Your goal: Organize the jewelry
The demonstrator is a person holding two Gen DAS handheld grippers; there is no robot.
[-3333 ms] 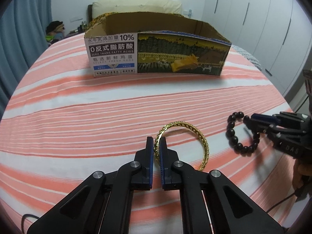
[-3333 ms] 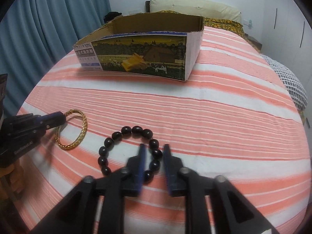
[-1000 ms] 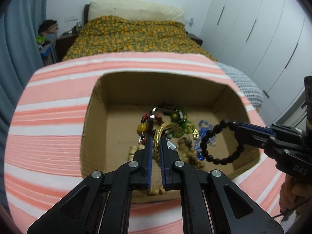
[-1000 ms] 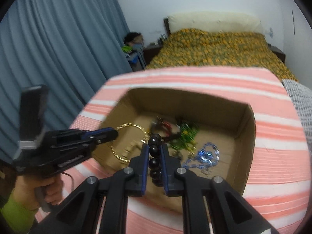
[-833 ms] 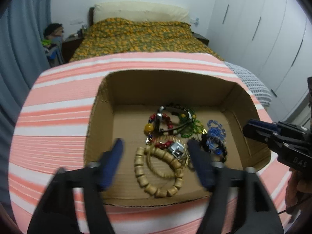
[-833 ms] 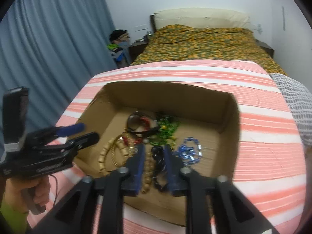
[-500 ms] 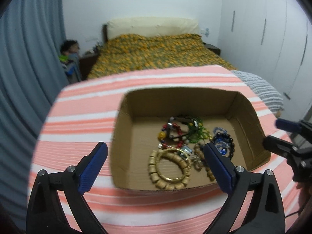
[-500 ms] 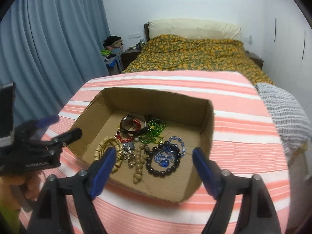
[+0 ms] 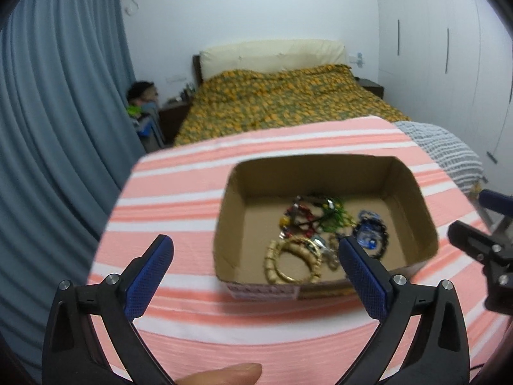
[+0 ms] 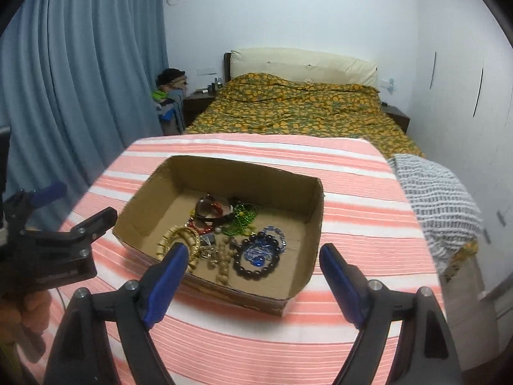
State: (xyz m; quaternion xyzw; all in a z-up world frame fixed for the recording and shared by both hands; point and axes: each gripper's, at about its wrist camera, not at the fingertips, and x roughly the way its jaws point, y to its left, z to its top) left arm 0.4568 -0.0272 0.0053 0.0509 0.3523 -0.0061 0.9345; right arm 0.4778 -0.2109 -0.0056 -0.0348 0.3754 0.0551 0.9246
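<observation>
An open cardboard box (image 9: 416, 205) (image 10: 315, 221) sits on the pink striped cloth and holds several pieces of jewelry. The gold bangle (image 9: 298, 277) (image 10: 179, 235) lies at the box's near left by a wooden bead bracelet. The black bead bracelet (image 10: 256, 264) (image 9: 383, 245) lies at the near right over blue beads. My left gripper (image 9: 256, 253) is open and empty, held above and in front of the box. My right gripper (image 10: 251, 255) is open and empty, also above the box's near edge.
The striped cloth (image 10: 352, 224) covers a raised surface. Behind it is a bed with a yellow patterned cover (image 10: 298, 109). Blue curtains (image 10: 70, 80) hang at the left; white wardrobes (image 9: 449, 64) stand at the right. A fingertip (image 9: 221, 373) shows at the bottom.
Both grippers opened and dropped the gold bangle and the black bead bracelet into the box. Both have since drawn back and up, away from the box.
</observation>
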